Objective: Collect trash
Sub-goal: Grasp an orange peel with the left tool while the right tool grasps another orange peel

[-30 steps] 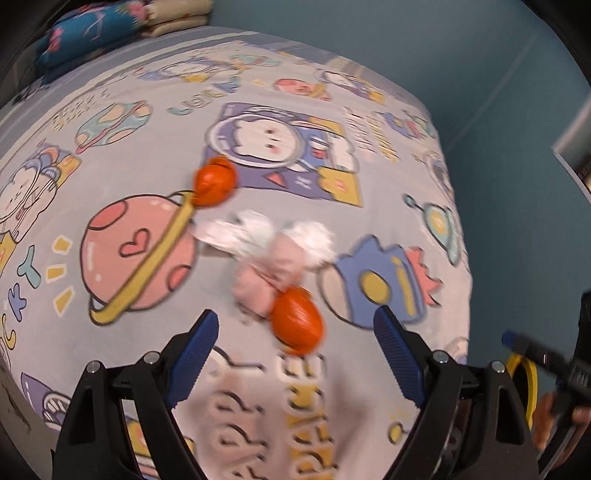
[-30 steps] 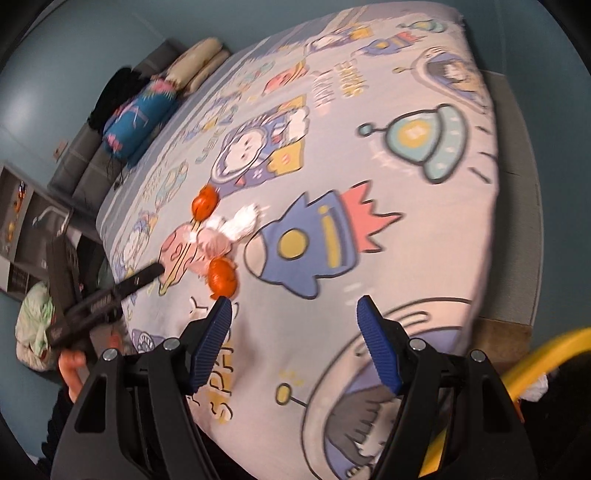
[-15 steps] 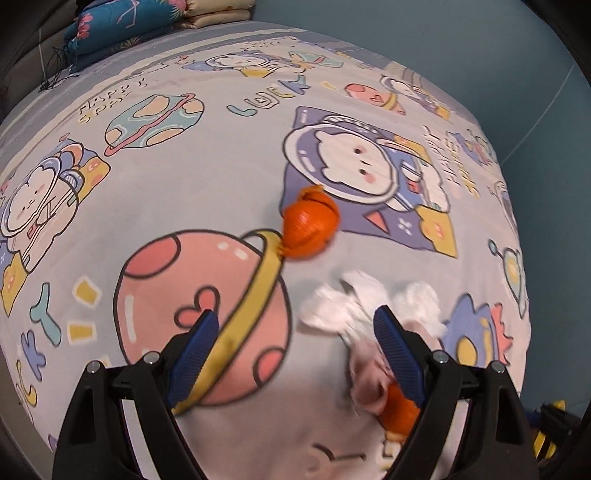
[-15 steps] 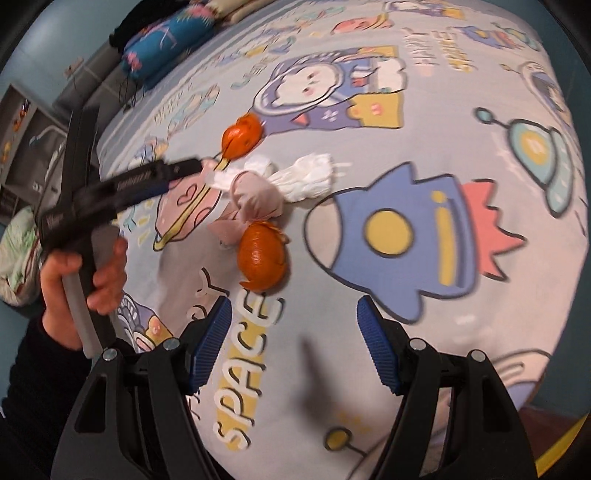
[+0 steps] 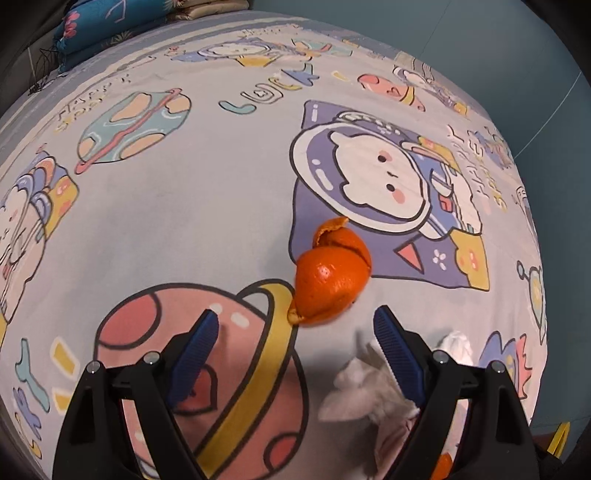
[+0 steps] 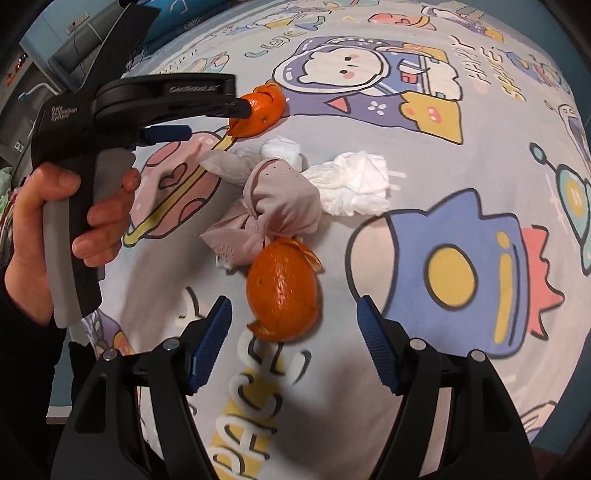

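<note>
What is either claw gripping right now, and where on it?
Nothing is held. The left claw is open just short of the far peel; the right claw is open around the near peel's lower end, pads not touching.

The bedsheet (image 6: 369,387) reads "SPACE" and "HAPPY SPACE"; the left claw's body (image 6: 162,99) reads "GenRobot.AI".

A home bedroom: a bed under a cartoon space-print sheet (image 5: 229,221), with folded bedding (image 5: 96,22) stacked at its far end.
</note>
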Motion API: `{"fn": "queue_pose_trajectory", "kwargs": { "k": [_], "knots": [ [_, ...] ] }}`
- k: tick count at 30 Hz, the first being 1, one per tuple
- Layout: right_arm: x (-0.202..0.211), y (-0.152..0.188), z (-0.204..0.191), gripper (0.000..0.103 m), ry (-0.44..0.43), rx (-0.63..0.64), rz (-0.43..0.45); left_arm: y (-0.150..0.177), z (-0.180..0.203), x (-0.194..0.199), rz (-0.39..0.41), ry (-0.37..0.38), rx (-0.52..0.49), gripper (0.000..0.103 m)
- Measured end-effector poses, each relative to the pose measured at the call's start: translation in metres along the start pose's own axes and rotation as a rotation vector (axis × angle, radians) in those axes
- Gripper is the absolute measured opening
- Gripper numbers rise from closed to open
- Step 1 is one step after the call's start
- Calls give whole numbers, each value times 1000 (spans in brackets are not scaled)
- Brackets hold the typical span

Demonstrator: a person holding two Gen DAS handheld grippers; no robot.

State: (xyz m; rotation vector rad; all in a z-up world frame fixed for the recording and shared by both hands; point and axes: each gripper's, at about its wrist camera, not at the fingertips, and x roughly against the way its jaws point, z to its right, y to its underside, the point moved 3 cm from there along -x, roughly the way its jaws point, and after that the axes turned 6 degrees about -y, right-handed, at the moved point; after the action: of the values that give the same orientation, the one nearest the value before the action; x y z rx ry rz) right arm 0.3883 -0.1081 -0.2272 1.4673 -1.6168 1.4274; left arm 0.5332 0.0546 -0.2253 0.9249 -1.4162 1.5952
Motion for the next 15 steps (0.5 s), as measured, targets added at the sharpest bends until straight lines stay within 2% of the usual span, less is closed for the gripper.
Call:
{"fn": "queue_pose_trajectory", "kwargs": {
  "k": [4, 7, 9, 11, 13, 14, 15],
  "knots": [
    [-13, -5, -6, 65, 27, 19, -4, -2, 2, -12, -11, -10, -11, 82],
    [-18, -7, -10, 62, 19, 20, -4, -3, 5, -18, -23, 13, -15, 79],
    [-22, -9, -11, 59, 22, 22, -15, -3, 10, -21, -29, 19, -31, 71],
    [-27, -10, -11, 52, 22, 17, -29, -2, 15, -22, -33, 27, -50, 64],
    [-30, -11, -11, 44, 22, 17, -36, -1, 19, -25, -35, 15, -73, 54],
    [-32, -11, -12, 41, 22, 21, -39, 0, 20, -27, -36, 11, -79, 45],
    [-33, -11, -13, 40, 25, 24, -39, 1, 21, -28, -34, 7, -84, 42]
  ]
}}
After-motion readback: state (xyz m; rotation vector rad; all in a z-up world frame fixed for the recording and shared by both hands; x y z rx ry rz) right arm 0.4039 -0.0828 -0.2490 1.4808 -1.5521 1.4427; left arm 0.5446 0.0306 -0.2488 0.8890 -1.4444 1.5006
